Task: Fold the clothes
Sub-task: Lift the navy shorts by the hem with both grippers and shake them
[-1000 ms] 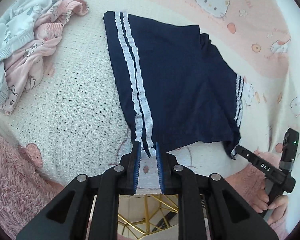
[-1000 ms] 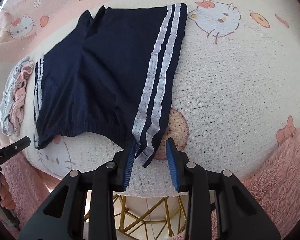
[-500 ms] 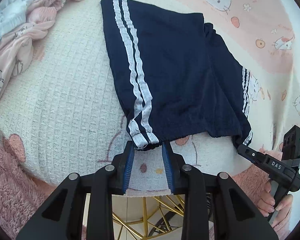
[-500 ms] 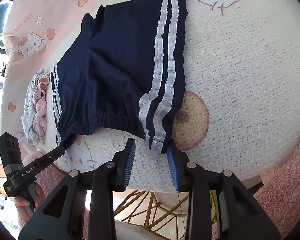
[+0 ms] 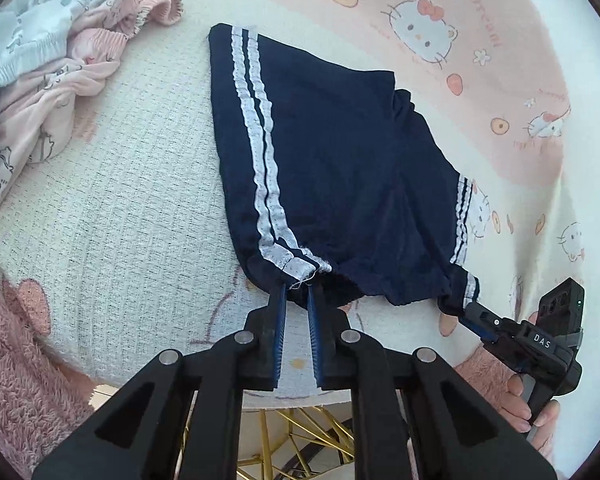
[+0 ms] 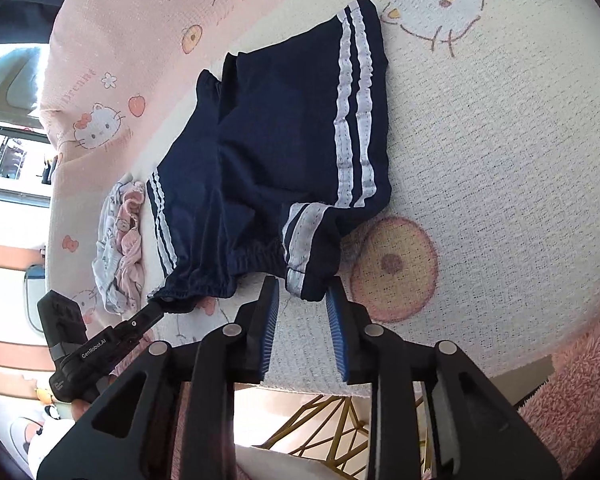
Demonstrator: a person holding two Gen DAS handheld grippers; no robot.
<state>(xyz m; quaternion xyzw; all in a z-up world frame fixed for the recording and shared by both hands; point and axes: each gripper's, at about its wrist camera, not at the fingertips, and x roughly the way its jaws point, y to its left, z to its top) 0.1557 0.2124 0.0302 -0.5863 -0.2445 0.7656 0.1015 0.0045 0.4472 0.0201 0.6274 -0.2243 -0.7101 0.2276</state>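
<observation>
In the left wrist view, the left gripper has just been closing and pinches the waistband corner of the navy shorts lying on the blanket-covered surface. In the right wrist view, the right gripper, just been opening, stands part open around the other corner, not pressing it; the soft, light cloth looks best held by these corners.

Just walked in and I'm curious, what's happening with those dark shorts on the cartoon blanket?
A person is folding clothes with a hand-held gripper in each hand. Navy shorts with white side stripes lie on the blanket. The left hand-held gripper has just been closing on one waistband corner. The right hand-held gripper has just been opening, with the other corner between its jaws. Both corners look slightly lifted. Crumpled pink and pale blue clothes wait beside.
</observation>
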